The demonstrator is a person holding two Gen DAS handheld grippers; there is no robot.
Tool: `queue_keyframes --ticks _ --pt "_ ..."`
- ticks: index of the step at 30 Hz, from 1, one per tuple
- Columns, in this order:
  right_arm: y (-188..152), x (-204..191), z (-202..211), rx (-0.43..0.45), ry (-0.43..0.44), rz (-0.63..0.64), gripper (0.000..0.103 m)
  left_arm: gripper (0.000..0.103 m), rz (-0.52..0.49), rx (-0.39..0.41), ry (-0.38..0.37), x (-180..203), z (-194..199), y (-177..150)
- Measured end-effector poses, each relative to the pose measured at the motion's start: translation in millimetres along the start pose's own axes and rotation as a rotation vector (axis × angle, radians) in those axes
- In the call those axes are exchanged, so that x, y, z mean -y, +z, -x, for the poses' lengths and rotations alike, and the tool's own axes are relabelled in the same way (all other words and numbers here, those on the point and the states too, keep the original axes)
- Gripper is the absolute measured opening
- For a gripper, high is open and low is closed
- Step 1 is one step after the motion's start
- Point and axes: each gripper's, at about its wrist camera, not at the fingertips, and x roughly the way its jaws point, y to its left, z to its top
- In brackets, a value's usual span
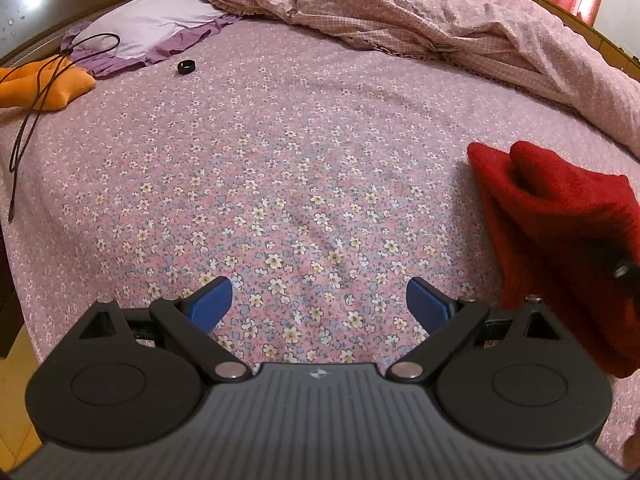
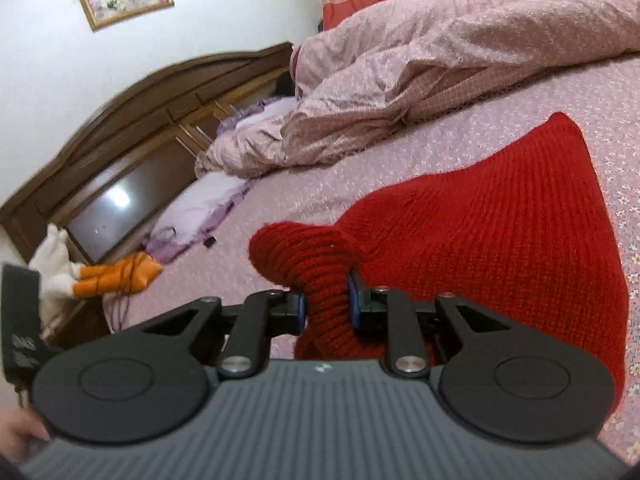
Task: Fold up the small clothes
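A red knitted garment (image 2: pixel 480 216) hangs bunched from my right gripper (image 2: pixel 327 304), which is shut on a rolled edge of it above the bed. The same red garment (image 1: pixel 560 232) shows at the right of the left wrist view, lifted off the sheet. My left gripper (image 1: pixel 320 304) is open and empty, its blue pads (image 1: pixel 212 304) wide apart just above the pink floral bedsheet (image 1: pixel 280 160), to the left of the garment.
A rumpled pink quilt (image 1: pixel 420 12) lies along the far side of the bed. A lilac pillow (image 1: pixel 148 28), an orange plush toy (image 1: pixel 44 88) with a dark cord and a small black ring (image 1: pixel 186 67) lie at the far left. A wooden headboard (image 2: pixel 132 128) stands behind.
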Motion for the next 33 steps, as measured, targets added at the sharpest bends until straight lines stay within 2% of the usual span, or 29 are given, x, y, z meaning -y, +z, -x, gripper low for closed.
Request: queue_keyframes --ticks 2,6,10,15,18,21,25,33 --pt "-3 4 -8 -0.028 0.002 -0.007 0.025 0.096 -0.001 0.002 -0.002 1 3 1" --pt "-5 0 -2 -0.014 -0.019 0.017 0.027 0.096 -0.018 0.023 -0.017 7 14 6" --pt "-5 -1 7 -0.024 -0.017 0.0 0.04 0.096 -0.034 0.053 -0.028 15 29 14" --pt "-7 -4 22 -0.045 0.015 -0.032 0.05 0.096 -0.065 0.088 -0.061 30 47 27" --pt "-3 -5 30 -0.09 0.017 -0.024 0.051 0.096 -0.088 0.108 -0.082 43 54 34" --pt "2 -1 45 -0.094 0.033 -0.048 0.052 0.096 -0.101 0.114 -0.12 58 58 39" --pt "11 10 70 -0.05 0.023 -0.081 0.053 0.096 -0.13 0.119 -0.167 82 57 42" --pt "23 57 100 0.082 -0.12 -0.157 0.055 0.095 -0.204 0.122 -0.208 132 34 44"
